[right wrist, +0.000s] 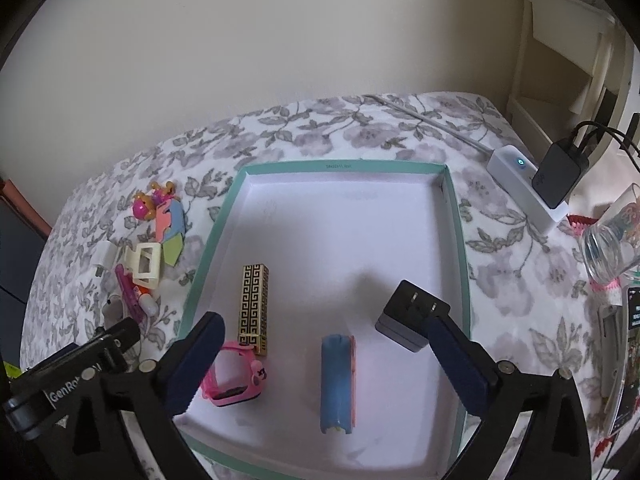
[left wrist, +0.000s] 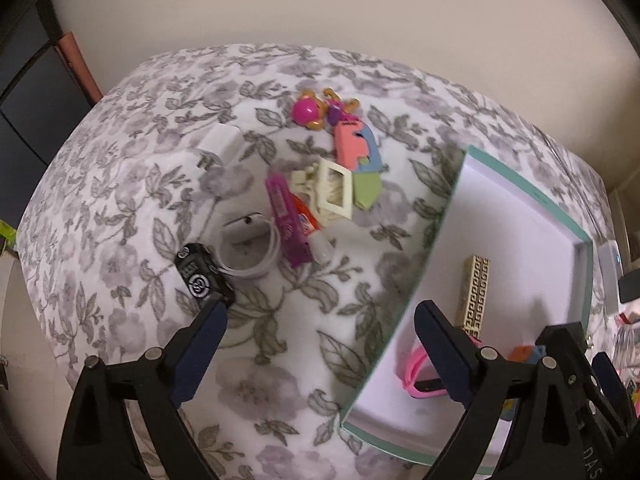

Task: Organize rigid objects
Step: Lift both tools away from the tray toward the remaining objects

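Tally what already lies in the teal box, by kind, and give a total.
Gold patterned case: 1
Pink watch: 1
Blue and orange block: 1
Black plug adapter: 1
Total in the teal box: 4

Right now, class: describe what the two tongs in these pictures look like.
Both tongs, left and right, share one design: glossy black plastic arms, silver pivot screws and flat navy-blue pads. In the right view, the left tongs' body bears partly hidden white lettering beginning "GenRo".

One teal box (right wrist: 456,216), four items inside: gold case (right wrist: 254,304), pink watch (right wrist: 236,376), blue-pink piece (right wrist: 337,380), black charger (right wrist: 408,320).
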Tool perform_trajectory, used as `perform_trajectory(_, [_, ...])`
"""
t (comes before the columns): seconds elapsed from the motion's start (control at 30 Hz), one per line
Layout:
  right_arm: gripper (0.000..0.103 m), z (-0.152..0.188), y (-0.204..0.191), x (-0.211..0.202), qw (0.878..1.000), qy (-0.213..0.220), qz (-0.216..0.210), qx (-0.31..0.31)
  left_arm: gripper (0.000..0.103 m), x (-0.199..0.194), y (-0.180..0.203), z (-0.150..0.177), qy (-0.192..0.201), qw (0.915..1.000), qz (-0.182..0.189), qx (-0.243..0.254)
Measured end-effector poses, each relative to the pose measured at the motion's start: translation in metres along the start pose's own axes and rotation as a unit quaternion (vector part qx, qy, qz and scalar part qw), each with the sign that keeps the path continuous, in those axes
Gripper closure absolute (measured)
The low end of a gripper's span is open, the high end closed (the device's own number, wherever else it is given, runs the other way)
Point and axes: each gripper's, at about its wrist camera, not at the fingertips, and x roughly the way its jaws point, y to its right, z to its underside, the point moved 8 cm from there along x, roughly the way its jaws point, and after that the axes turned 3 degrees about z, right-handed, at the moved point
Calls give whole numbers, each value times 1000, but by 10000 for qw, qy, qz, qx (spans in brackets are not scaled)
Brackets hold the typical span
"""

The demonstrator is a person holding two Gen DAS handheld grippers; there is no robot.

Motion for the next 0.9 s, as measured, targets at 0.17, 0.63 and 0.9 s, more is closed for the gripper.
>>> perform_trajectory(0.17, [0, -3, -7, -3, 9998, 202, -31, -42, 2, -3, -13, -6, 36, 9997, 41, -236])
perform_trajectory(0.63, [0, 1, -80, -2, 9962, 212, -529, -658, 2, -15, -78, -29, 209, 9969, -216, -728])
perform_trajectory(0.9, [0, 4, -124, -3, 9920, 213, -778, -967, 2, -10, -144, -38, 161, 9911, -329, -1281])
